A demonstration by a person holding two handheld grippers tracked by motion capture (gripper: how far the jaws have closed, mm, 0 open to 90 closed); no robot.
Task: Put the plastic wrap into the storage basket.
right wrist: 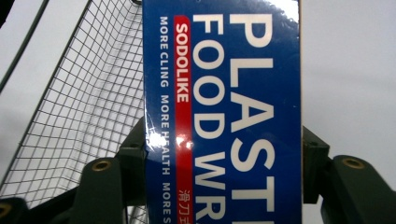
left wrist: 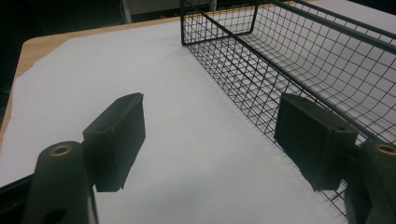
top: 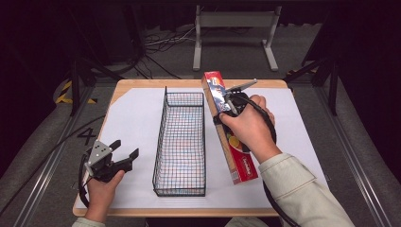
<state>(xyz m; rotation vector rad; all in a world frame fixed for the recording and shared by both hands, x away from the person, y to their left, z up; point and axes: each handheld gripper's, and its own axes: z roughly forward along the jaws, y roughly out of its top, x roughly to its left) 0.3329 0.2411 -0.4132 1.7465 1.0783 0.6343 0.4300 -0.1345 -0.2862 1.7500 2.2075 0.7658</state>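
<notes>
Left gripper, at the near left of the white sheet, rests low in the person's left hand with its two black jaws spread wide and nothing between them; in the left gripper view the jaws frame bare sheet, the right one standing just beside the wire wall. Wire basket, long, narrow and black, lies lengthwise at the middle of the sheet, between the two grippers. Box of plastic food wrap, long and slim, red on the side seen from the high view, runs along the basket's right side, just beside its rim, its far end raised and its near end low towards the table edge. Right gripper clamps the box across its width near the upper half; the right hand is wrapped over the gripper, forearm entering from the lower right. In the right gripper view both pads press the edges of the blue printed face, with basket mesh to the left.
</notes>
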